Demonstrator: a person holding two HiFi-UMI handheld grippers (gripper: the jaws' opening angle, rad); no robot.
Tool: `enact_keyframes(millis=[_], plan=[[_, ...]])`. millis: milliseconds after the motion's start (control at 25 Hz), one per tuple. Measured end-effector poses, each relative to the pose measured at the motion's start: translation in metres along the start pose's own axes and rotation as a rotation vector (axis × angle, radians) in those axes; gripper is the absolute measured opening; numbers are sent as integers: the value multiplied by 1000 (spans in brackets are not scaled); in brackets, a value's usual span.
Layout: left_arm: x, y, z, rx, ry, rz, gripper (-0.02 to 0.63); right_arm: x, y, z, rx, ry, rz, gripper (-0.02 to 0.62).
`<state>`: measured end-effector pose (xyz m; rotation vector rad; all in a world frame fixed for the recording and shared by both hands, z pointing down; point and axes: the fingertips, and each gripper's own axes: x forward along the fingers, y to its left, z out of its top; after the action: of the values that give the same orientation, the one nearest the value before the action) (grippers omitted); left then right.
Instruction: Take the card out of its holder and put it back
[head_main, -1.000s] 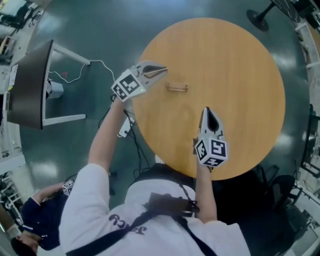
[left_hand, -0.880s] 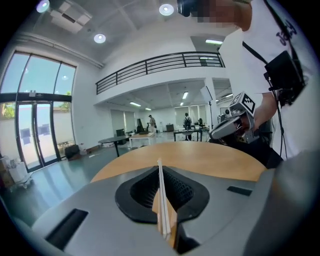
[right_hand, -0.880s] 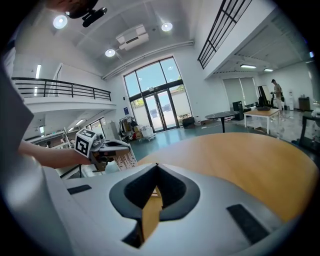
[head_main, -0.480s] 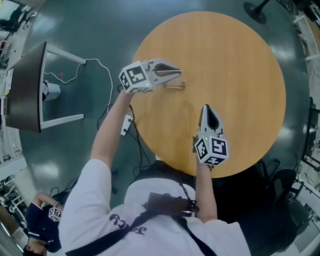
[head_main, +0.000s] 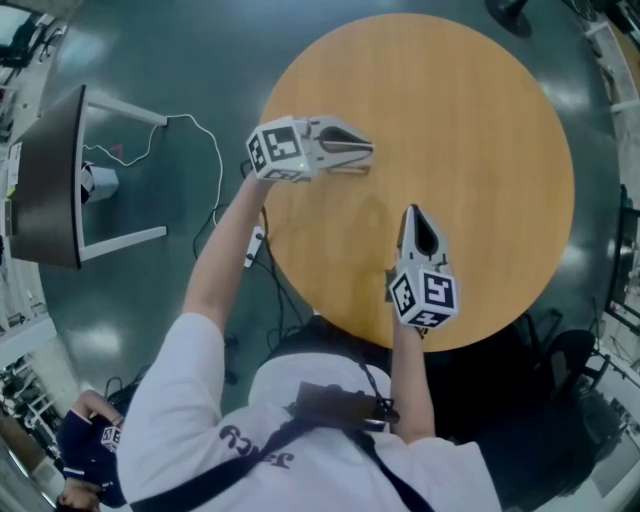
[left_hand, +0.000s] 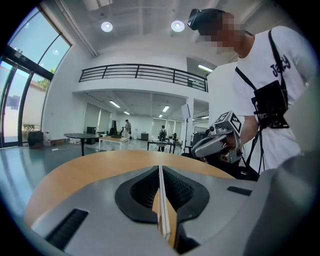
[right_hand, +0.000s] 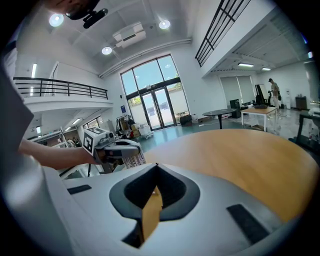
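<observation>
On the round wooden table (head_main: 480, 150), my left gripper (head_main: 368, 152) hovers over the small wooden card holder (head_main: 348, 168) and covers all but a sliver of it. Its jaws are shut, and a thin white edge, seemingly the card (left_hand: 162, 205), runs between them in the left gripper view. My right gripper (head_main: 410, 213) rests nearer the table's front with its jaws shut and nothing in them. Its tips point toward the left gripper without touching it. Each gripper view shows the other across the table: the right gripper (left_hand: 200, 149) and the left gripper (right_hand: 136, 146).
A dark monitor on a white stand (head_main: 50, 180) sits on the floor to the left, with a white cable (head_main: 200, 130) trailing toward the table. Another person (head_main: 90, 450) crouches at the lower left. Chairs stand beyond the table's right rim.
My left gripper has moved right from the table's left rim to a spot over the card holder, jaws shut throughout. The right gripper has stayed put.
</observation>
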<state>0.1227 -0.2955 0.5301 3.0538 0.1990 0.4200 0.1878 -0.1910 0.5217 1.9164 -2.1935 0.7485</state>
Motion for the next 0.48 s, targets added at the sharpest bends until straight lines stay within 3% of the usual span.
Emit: enact_keyframes(millis=[480], plan=[[-2, 2, 1, -9, 13, -11, 26, -1, -6, -4, 7, 13, -11, 15]])
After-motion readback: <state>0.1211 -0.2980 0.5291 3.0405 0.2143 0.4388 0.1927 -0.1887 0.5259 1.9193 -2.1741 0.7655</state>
